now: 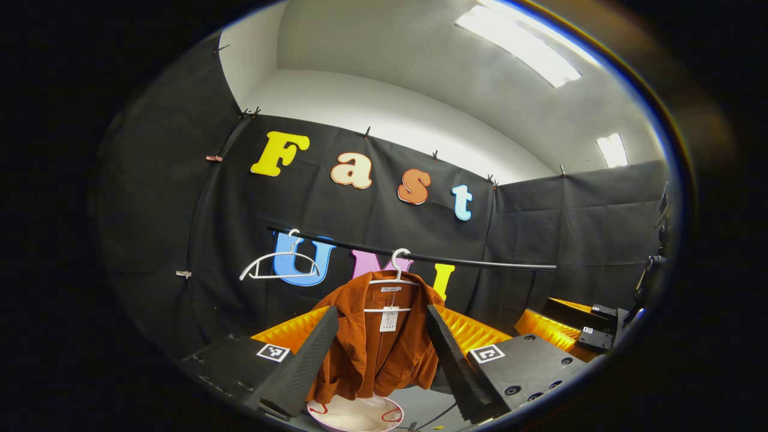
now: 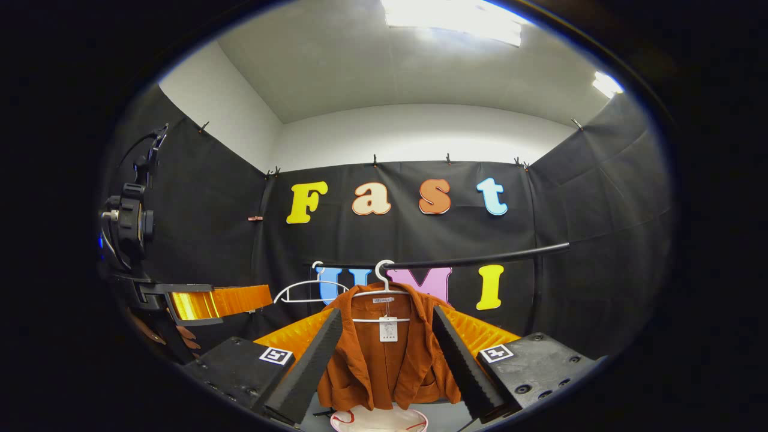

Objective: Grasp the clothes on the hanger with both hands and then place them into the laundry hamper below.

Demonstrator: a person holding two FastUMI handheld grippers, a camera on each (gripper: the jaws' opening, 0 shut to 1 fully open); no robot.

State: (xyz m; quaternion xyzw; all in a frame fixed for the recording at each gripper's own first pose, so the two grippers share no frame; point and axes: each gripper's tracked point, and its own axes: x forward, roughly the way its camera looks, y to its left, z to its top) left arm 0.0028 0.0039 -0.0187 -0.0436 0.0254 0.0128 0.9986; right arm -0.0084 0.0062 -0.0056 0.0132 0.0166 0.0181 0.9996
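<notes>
- Approach step, left gripper view: left gripper (image 1: 381,351) spread wide, holding nothing, framing the rust jacket (image 1: 375,336) hanging on its white hanger (image 1: 393,277) from the rail (image 1: 480,261); hamper (image 1: 357,415) below. Right gripper (image 1: 591,333) sits off to the side.
- Right gripper view: right gripper (image 2: 387,357) equally wide and empty, jacket centred; the left gripper (image 2: 210,303) appears side-on, and a spare hanger (image 2: 309,288) too. Next, I judge, both must advance and close on the cloth.

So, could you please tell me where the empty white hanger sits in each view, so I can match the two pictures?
Left gripper view: the empty hanger hangs on the black rail, left of centre, up and left of the orange jacket.
Right gripper view: the empty hanger hangs just left of the jacket, near the middle.
Shared landmark: the jacket's white paper tag.
</notes>
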